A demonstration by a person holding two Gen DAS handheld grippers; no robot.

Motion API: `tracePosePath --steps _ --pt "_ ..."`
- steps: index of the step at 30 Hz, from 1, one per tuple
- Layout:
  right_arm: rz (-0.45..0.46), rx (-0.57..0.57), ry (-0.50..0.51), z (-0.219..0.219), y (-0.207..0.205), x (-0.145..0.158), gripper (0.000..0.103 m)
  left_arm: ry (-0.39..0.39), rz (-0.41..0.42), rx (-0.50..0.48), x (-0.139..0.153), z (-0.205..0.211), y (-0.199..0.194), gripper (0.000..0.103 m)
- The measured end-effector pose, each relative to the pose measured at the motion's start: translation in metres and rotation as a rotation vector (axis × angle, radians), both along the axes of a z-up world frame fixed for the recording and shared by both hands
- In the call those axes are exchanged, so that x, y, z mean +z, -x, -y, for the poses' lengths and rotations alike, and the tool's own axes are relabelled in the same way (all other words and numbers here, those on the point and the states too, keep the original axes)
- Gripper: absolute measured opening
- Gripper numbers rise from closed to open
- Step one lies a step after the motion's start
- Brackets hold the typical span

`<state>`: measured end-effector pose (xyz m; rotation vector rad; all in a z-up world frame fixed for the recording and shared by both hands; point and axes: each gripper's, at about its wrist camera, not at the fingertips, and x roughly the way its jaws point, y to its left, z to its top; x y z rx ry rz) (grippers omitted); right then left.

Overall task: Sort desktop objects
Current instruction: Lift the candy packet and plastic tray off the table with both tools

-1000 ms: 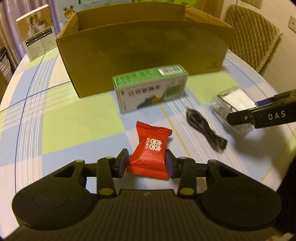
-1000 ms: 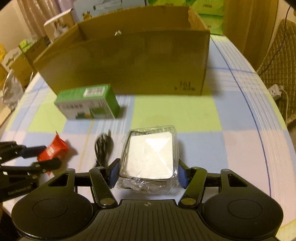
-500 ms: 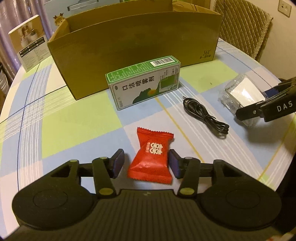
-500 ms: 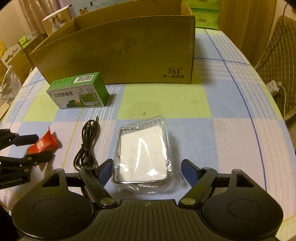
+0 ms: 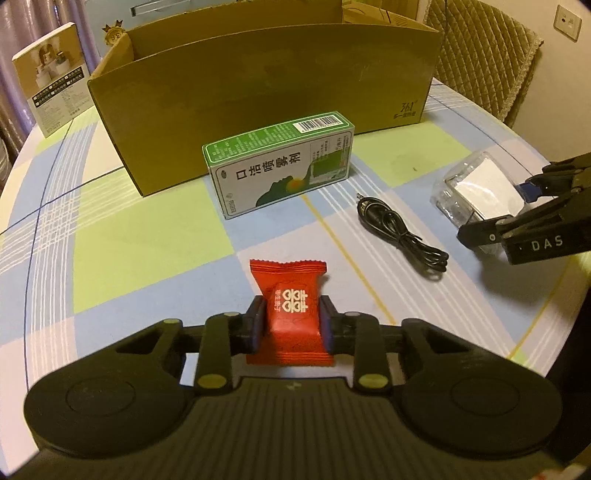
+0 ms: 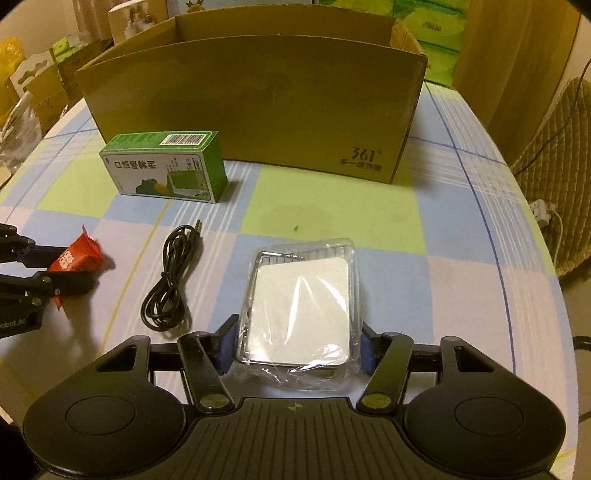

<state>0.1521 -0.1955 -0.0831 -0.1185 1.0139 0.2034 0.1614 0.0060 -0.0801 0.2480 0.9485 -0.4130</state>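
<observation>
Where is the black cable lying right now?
In both wrist views the black cable lies loosely coiled on the checked tablecloth, untouched, between the red candy packet and the plastic-wrapped white item, in front of the green box.

A quilted chair stood behind the bench's checked cloth at the far right. A white printed carton stood upright near the far left edge. Green tissue packs were stacked beyond the bench, and a wall socket showed at top right.
</observation>
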Motion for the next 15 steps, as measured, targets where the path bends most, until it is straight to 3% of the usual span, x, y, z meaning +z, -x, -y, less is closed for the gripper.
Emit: tracePosePath --steps 15 --pt "0.035 -0.019 -0.035 0.001 0.024 0.018 0.057 0.006 -0.008 0.024 0.010 0.000 0.021 0.023"
